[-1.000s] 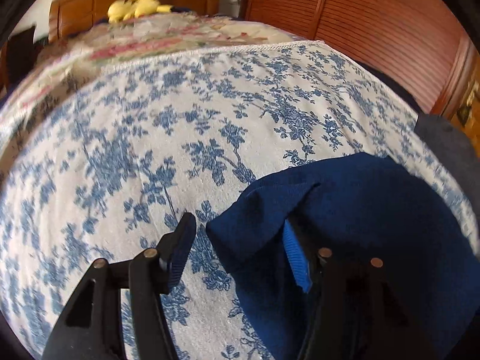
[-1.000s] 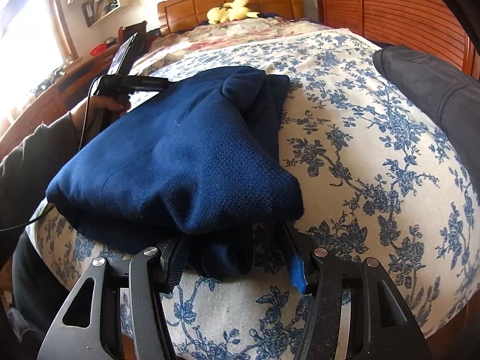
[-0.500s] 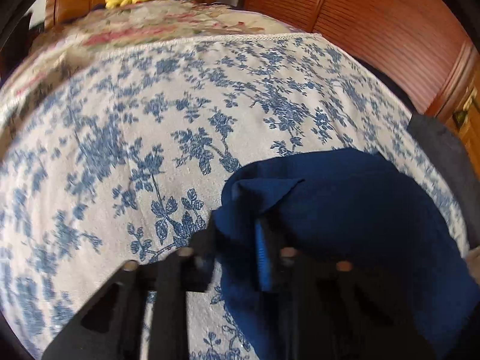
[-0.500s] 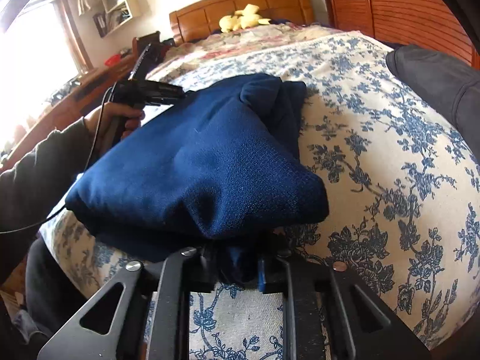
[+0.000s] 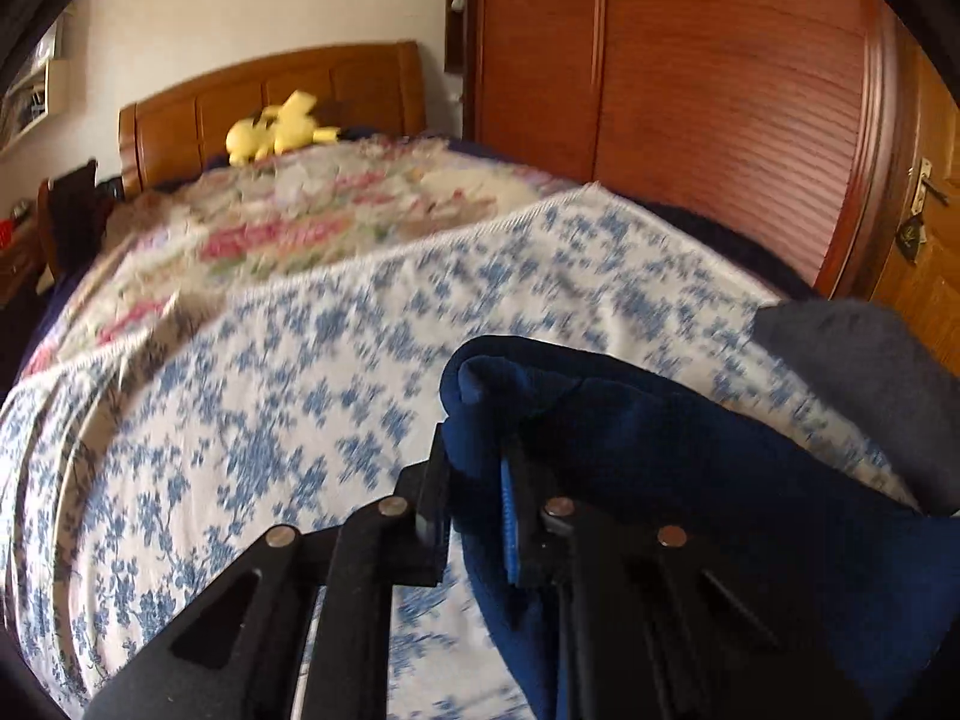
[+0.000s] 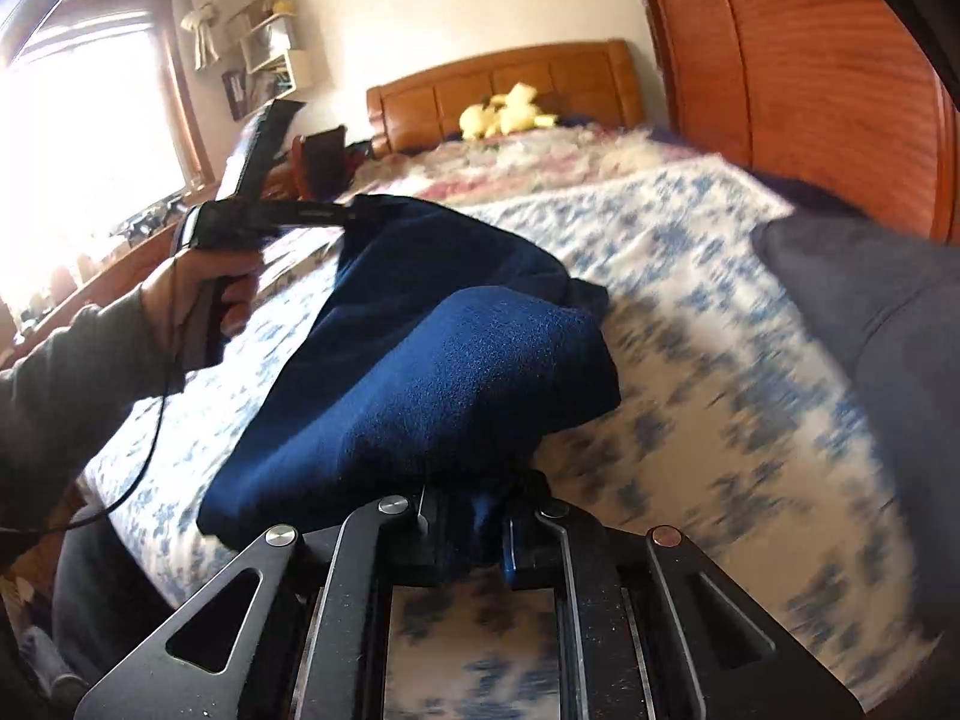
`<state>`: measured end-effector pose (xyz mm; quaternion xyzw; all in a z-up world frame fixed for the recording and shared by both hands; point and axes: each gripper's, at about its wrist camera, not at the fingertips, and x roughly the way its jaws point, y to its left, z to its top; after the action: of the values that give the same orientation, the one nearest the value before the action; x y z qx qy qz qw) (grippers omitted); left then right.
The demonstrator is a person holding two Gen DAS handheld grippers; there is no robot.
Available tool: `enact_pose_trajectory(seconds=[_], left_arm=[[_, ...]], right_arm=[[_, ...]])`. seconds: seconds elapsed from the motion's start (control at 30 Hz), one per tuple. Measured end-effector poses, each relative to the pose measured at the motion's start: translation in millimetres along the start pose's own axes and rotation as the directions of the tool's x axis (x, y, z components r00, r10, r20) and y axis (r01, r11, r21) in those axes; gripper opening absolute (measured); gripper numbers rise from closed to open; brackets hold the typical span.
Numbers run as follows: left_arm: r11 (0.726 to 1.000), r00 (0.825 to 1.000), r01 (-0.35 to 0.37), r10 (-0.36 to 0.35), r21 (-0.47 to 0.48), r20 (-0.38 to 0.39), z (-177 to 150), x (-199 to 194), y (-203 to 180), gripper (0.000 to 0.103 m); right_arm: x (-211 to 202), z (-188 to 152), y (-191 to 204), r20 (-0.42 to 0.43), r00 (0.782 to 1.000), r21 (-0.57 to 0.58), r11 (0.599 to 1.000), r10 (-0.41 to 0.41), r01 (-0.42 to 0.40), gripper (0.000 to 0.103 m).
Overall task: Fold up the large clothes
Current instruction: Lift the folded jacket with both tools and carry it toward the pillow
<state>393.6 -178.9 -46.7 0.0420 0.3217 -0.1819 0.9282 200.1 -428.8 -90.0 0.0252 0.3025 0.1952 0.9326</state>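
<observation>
A folded dark blue garment [image 6: 420, 372] hangs lifted above the bed's blue-flowered cover [image 6: 690, 324]. My right gripper [image 6: 474, 531] is shut on its near edge. My left gripper [image 5: 474, 480] is shut on the far corner of the same blue garment [image 5: 690, 468]. The left gripper also shows in the right wrist view [image 6: 336, 213], held in a hand at the garment's far end. The garment sags between the two grippers.
A dark grey garment [image 6: 870, 312] lies on the bed's right side, also in the left wrist view [image 5: 858, 372]. A yellow plush toy [image 5: 276, 132] sits by the wooden headboard [image 5: 270, 102]. A wooden slatted wardrobe [image 5: 690, 90] stands right of the bed.
Both grippers closed on the blue garment's edges, then lifted it off the bed cover. Both views now tilt up and show more of the room.
</observation>
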Motion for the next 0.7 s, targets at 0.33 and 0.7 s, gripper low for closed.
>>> enact_pose_trajectory(seconds=[0.33,0.7], left_arm=[[0.994,0.991,0.082,-0.089,0.066,0.102,79.2,-14.8,-116.2,0.011],[0.954,0.949,0.278,-0.291,0.11,0.124,153.8,27.3,-273.8,0.011]], right_arm=[[-96.6,59.5,-77.3,0.148,0.979,-0.031,0.989,-0.139,0.145,0.009],[-196.6,76.7,-178.9,0.223,0.892,0.041,0.918,-0.393,0.395,0.008]])
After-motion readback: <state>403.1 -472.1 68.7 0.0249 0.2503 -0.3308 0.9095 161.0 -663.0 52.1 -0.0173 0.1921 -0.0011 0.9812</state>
